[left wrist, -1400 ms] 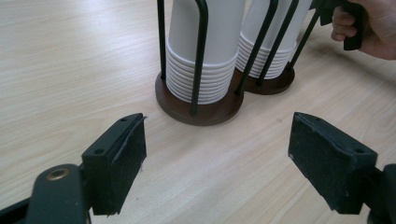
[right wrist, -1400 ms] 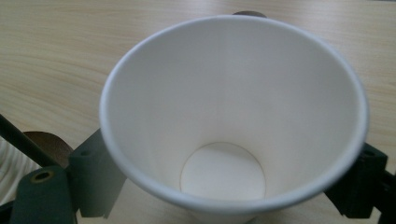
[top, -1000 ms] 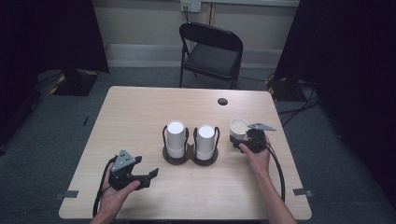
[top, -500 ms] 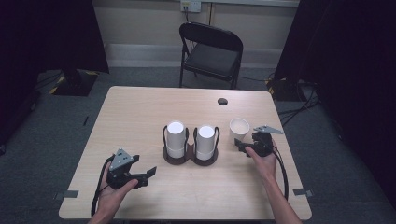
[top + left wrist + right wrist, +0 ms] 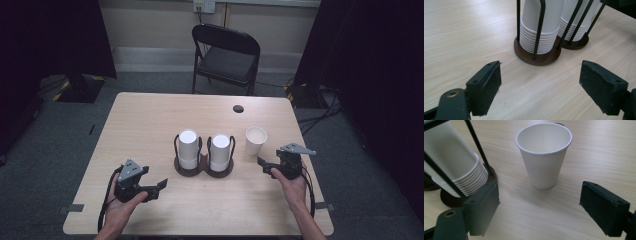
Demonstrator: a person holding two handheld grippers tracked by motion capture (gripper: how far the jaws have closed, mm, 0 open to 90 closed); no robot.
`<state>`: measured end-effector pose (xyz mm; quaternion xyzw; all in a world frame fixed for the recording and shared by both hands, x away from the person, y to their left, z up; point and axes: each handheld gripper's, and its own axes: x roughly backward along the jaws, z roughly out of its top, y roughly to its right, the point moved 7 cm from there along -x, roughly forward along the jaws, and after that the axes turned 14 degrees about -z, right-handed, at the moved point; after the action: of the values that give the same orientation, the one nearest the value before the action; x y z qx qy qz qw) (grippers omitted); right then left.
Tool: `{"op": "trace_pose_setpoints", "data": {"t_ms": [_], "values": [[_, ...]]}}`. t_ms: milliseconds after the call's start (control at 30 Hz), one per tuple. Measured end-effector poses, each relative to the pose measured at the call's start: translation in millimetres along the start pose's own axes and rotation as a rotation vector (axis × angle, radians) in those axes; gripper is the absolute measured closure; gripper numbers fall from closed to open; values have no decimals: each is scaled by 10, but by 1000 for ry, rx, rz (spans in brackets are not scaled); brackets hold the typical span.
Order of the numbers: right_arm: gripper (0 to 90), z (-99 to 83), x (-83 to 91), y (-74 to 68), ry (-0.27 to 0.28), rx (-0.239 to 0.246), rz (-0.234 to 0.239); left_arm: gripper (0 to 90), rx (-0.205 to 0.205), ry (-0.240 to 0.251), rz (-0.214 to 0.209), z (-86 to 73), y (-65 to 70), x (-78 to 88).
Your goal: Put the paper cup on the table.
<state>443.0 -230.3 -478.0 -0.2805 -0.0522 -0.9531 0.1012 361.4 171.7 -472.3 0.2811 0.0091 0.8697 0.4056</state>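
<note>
High view first: clearing the loose cup without tipping it

High view: the paper cup [image 5: 255, 140] stands upright and alone on the table [image 5: 150, 120], towards its right edge, just beside the right stack [image 5: 220, 150]. The left stack [image 5: 188, 149] stands next to that one in its own wire holder. The right gripper [image 5: 265, 166] sits nearer the front edge, apart from the cup. The left gripper [image 5: 159, 186] rests near the front-left corner, well apart from everything.

Left gripper view: the left gripper [image 5: 540, 82] has its jaws spread wide with nothing between them, and they point at the left stack [image 5: 536, 27], with the right stack [image 5: 574, 22] behind it.

Right gripper view: the right gripper [image 5: 540, 205] is wide with bare table between the pads; its jaws have just been closing a little. The paper cup [image 5: 544, 157] stands ahead, untouched, and the right stack [image 5: 451, 162] leans in at the left.

The step looks like getting clear of a cup set down. An empty cup is light, so it is best to draw straight back towards the front edge, keep the pads off the rim, and avoid swinging towards the wire holder.
</note>
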Motion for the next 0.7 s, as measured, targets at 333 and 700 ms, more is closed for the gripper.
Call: {"op": "trace_pose_setpoints", "data": {"t_ms": [333, 700], "values": [[151, -43, 356, -120, 36, -4, 4, 176, 6, 8, 0, 11, -2, 11], [161, -233, 662, -335, 45, 8, 24, 185, 11, 12, 13, 10, -10, 19]]}}
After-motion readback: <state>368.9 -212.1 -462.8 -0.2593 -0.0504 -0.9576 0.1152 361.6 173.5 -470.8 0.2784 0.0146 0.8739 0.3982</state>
